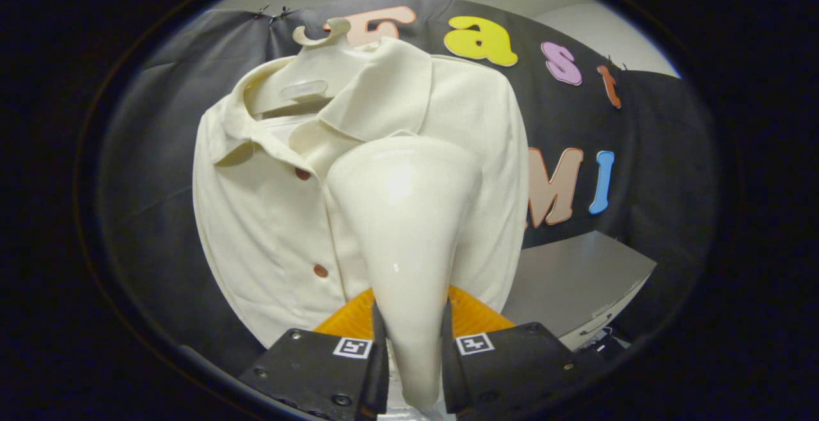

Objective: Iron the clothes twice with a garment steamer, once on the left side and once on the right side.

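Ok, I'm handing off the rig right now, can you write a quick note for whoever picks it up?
Gripper: fingers shut on the garment steamer, which stands up between them.
Steamer head is in front of the shirt, on the side right of the button placket, just under the collar; contact cannot be judged.
Shirt hangs on a hanger against the booth wall; a grey table sits beyond to the right.
Passes done: cannot tell from this view. Check, then finish both sides.

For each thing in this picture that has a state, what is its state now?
Gripper: shut on the garment steamer, both fingers pressing its handle.
Garment steamer: held upright, its head in front of the shirt's right half.
Shirt: hanging on the hanger, buttoned, collar open.
Hanger: inside the shirt's collar, hook upward.
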The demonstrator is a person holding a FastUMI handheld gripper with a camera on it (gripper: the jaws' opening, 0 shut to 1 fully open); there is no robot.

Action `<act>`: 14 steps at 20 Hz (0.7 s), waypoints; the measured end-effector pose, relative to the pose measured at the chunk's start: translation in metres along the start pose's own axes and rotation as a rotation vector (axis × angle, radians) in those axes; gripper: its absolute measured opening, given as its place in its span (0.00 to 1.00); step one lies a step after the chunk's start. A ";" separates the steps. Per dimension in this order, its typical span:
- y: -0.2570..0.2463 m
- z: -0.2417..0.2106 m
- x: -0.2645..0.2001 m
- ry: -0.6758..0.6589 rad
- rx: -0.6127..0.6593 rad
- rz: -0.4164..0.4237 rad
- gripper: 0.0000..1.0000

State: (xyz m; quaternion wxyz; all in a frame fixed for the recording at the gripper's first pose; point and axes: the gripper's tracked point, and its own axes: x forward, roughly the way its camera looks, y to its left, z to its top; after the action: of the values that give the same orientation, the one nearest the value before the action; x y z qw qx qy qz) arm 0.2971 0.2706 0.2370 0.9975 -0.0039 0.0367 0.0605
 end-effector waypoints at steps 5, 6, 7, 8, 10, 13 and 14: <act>-0.004 -0.025 0.008 0.030 -0.026 -0.010 0.33; -0.005 -0.031 0.008 0.040 -0.033 -0.011 0.33; -0.005 -0.037 0.007 0.047 -0.037 -0.014 0.33; -0.008 -0.043 0.009 0.057 -0.037 -0.017 0.34; -0.011 -0.060 0.009 0.084 -0.021 -0.026 0.34; -0.016 -0.093 0.008 0.136 -0.001 -0.040 0.34; -0.016 -0.102 0.007 0.156 0.004 -0.040 0.34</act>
State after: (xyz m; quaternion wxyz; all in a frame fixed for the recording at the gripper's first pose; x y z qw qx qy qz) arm 0.2984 0.2548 0.1346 0.9926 -0.0075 0.1144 0.0398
